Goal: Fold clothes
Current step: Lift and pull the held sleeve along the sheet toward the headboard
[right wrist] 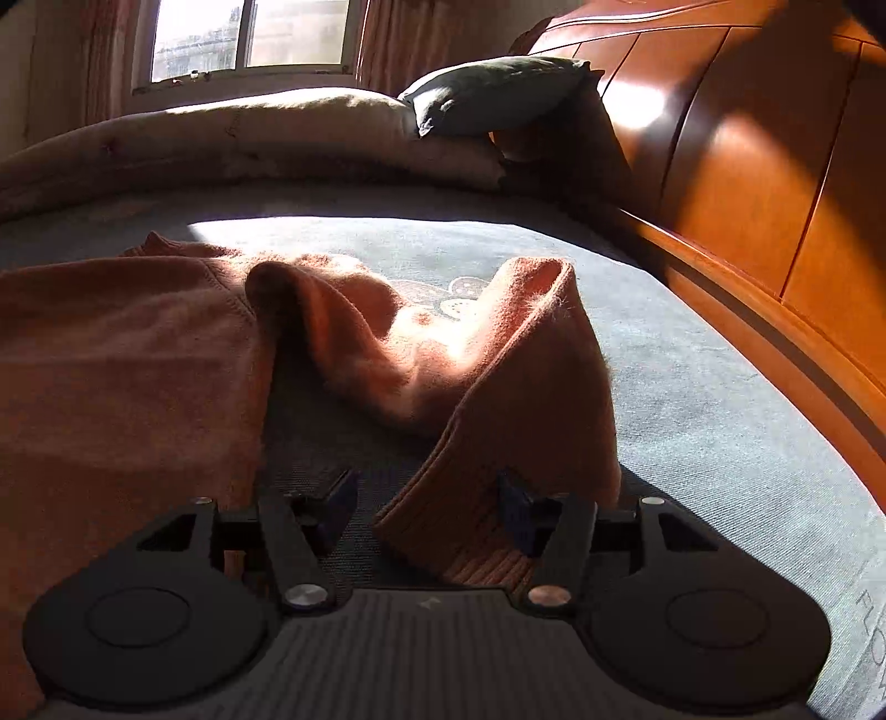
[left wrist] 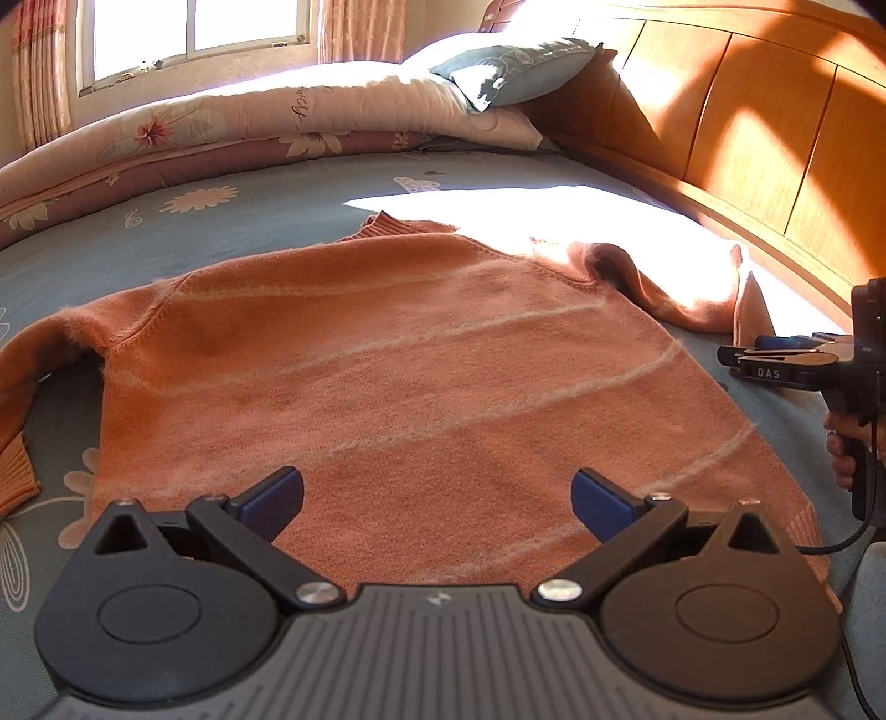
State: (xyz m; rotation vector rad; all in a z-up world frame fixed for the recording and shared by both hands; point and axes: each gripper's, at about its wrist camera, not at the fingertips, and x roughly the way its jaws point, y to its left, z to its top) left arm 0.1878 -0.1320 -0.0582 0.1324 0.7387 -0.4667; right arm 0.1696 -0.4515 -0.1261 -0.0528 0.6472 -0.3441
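Both jaws parted; sleeve cuff (right wrist: pixel 470 531) between.

The sweater (left wrist: pixel 398 354) is a fuzzy orange knit with ribbed cuffs and pale fluffy stripes. The bed sheet (left wrist: pixel 138 243) looks like matt woven cloth. The headboard (left wrist: pixel 747 138) is glossy varnished wood. The left gripper (left wrist: pixel 437 498) is matt black plastic with shiny metal pins.

Sun is streaming through a window (left wrist: pixel 194 33) flanked by curtains (left wrist: pixel 33 83), falling across a blue floral bed sheet (left wrist: pixel 166 243), a rolled quilt (left wrist: pixel 221 133), a pillow (left wrist: pixel 515 69) and a wooden headboard (left wrist: pixel 747 138).
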